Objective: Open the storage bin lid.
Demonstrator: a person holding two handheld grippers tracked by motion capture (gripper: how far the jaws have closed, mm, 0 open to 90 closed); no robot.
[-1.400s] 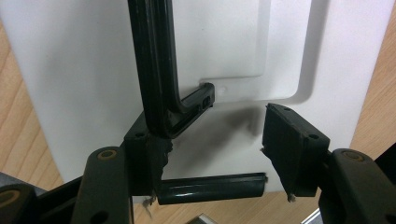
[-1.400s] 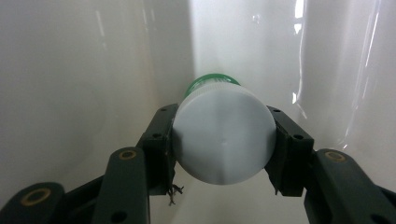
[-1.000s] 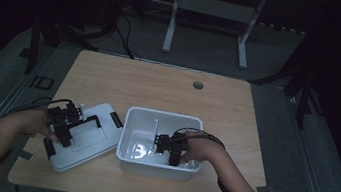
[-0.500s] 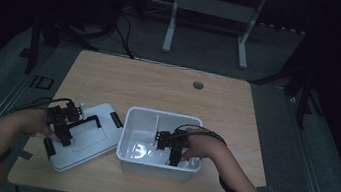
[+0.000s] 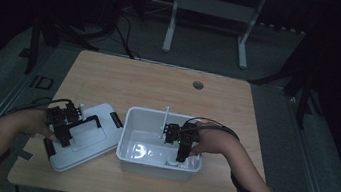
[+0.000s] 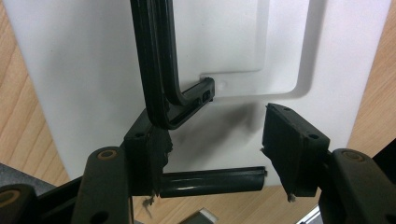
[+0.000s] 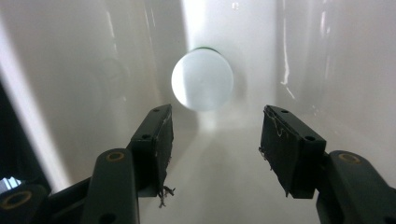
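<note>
A white plastic bin [image 5: 158, 167] stands at the table's near middle. Its white lid [image 5: 86, 140] lies flat to the left, with a black handle [image 5: 93, 120] on top. My left gripper [image 5: 68, 129] hovers over the lid, open. In the left gripper view the handle [image 6: 156, 60] runs down past the left jaw's tip, and a black latch bar [image 6: 210, 182] lies between the jaws, which are wide apart [image 6: 215, 144]. My right gripper [image 5: 179, 153] reaches down inside the bin, open [image 7: 215, 149]. A small round white object [image 7: 202, 79] sits on the bin floor just beyond its jaws.
A thin white stick [image 5: 166, 118] stands up at the bin's far wall. The wooden table [image 5: 159, 89] has a round cable hole [image 5: 197, 85] near its far edge. Black clips [image 5: 115, 119] sit on the lid's edges. Desk legs and cables stand on the dark floor behind.
The right gripper has shifted slightly inside the bin. The left gripper stays over the lid, barely moved.
</note>
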